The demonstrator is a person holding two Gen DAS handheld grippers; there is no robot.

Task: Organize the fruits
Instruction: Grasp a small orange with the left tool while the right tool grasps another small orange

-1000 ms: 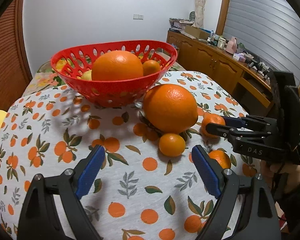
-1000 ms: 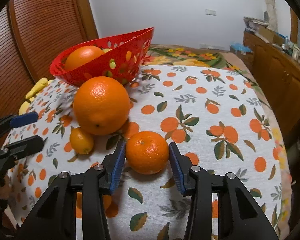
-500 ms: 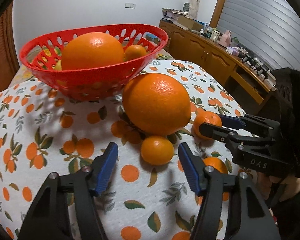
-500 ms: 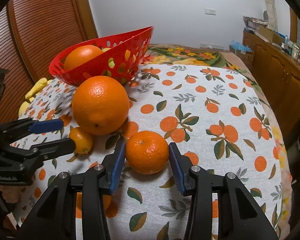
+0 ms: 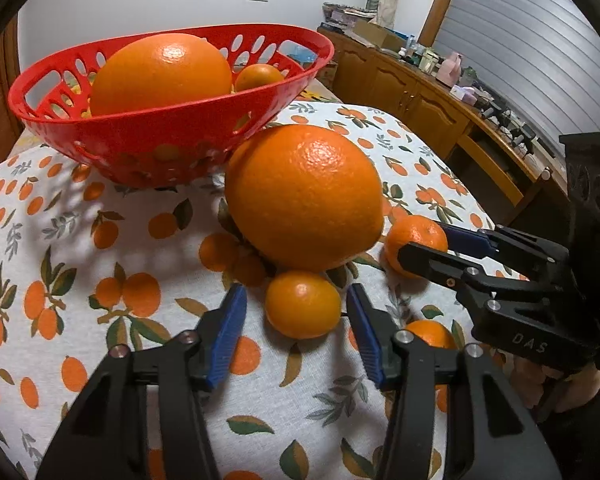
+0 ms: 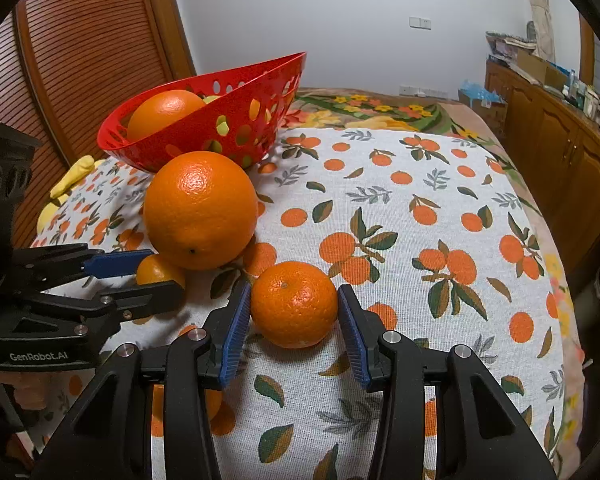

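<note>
Count on the cloth: one kumquat (image 5: 303,305), one mandarin (image 6: 294,304), one large orange (image 5: 304,198); basket (image 5: 172,136) behind holds one large orange (image 5: 160,72) and one small fruit (image 5: 259,77). Your left gripper (image 5: 296,322) is open, straddling the kumquat with gaps either side. Your right gripper (image 6: 294,326) brackets the mandarin, blue pads (image 6: 236,330) just beside its skin; contact cannot be confirmed
</note>
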